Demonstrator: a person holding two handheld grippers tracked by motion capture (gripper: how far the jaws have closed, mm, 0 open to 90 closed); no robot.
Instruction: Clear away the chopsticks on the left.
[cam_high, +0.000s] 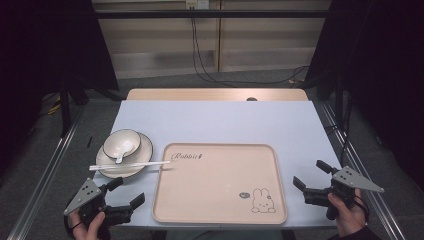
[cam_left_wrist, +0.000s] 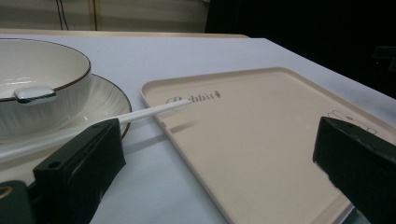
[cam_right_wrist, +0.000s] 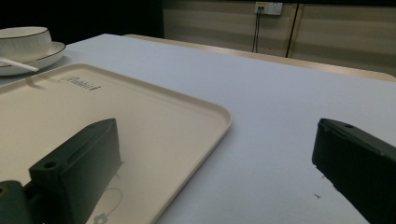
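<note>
A beige tray (cam_high: 220, 175) with a rabbit drawing lies at the table's front middle. Left of it a white bowl (cam_high: 121, 142) with a spoon (cam_high: 120, 157) inside stands on a white plate (cam_high: 143, 155). White chopsticks (cam_high: 127, 165) rest across the plate, tips reaching the tray's left rim (cam_left_wrist: 154, 100). My left gripper (cam_high: 126, 193) is held open at the front left corner, empty, below the plate. My right gripper (cam_high: 311, 174) is open and empty just right of the tray. The right gripper view shows the tray (cam_right_wrist: 140, 116) and the bowl (cam_right_wrist: 23, 42) far off.
The table has a pale blue top (cam_high: 215, 120) with a wooden strip along the far edge (cam_high: 215, 94). Metal rails run along both sides. Cables hang down the back wall. Bare tabletop stretches behind the tray and to its right.
</note>
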